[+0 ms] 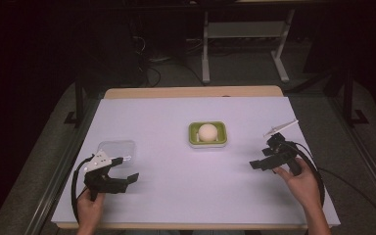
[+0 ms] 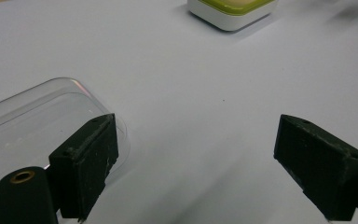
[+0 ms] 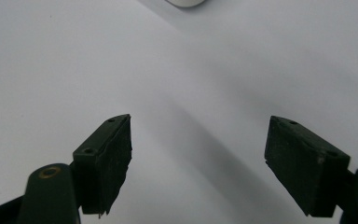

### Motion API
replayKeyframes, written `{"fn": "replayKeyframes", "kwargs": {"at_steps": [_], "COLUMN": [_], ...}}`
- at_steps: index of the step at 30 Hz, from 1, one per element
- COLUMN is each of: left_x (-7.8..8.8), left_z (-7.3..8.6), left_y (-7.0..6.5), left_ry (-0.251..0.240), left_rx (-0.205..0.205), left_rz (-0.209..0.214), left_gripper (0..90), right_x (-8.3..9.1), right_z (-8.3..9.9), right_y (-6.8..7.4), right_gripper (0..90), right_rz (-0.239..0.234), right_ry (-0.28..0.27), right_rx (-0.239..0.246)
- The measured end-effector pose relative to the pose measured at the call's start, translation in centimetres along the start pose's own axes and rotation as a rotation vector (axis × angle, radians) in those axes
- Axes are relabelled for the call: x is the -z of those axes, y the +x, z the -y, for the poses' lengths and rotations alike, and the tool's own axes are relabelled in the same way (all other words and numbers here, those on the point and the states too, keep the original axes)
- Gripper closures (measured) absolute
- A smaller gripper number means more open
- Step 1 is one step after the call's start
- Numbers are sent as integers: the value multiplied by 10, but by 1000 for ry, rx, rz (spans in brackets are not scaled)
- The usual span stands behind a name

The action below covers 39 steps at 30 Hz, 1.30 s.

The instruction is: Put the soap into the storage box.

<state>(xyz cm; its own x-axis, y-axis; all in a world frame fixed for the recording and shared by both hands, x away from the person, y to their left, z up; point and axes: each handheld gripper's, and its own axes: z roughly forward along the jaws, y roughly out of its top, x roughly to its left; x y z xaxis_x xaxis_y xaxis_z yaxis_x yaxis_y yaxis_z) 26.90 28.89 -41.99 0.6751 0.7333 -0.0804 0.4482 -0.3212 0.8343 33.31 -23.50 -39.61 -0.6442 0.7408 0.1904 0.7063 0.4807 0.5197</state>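
Observation:
A green and white square dish (image 1: 194, 138) holding a pale round ball (image 1: 208, 132) sits at the table's middle. A clear plastic lid (image 1: 118, 149) lies flat at the left. My left gripper (image 1: 129, 168) hovers just in front of that lid, open, with nothing between its jaws. In the left gripper view the lid (image 2: 32, 123) lies beside the left jaw of the left gripper (image 2: 205, 161), and the dish (image 2: 230, 11) is far ahead. My right gripper (image 1: 259, 155) is right of the dish, pointing left. In its own view the right gripper (image 3: 198, 158) stands open over bare table.
The white table top (image 1: 176, 191) ends in a wooden strip at the far edge (image 1: 191, 92). Cables trail from both grippers off the near corners. A metal frame (image 1: 245, 34) stands on the dark floor beyond the table.

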Motion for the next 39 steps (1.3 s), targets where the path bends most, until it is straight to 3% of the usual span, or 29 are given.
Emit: {"fn": "replayKeyframes", "kwargs": {"at_steps": [8,19,39], "left_x": [-1,-2,-2], "left_z": [0,0,0], "left_y": [0,0,0], "left_ry": [4,9,13], "left_rx": [-2,-8,-9], "left_rz": [1,2,10], "left_gripper": [129,129,129], "right_x": [6,12,17], "right_z": [17,32,61], "right_y": [1,7,18], "right_gripper": [221,216,214], "right_rz": [7,15,20], "right_ry": [-10,-13,-31], "right_rx": [-17,2,-7]}}
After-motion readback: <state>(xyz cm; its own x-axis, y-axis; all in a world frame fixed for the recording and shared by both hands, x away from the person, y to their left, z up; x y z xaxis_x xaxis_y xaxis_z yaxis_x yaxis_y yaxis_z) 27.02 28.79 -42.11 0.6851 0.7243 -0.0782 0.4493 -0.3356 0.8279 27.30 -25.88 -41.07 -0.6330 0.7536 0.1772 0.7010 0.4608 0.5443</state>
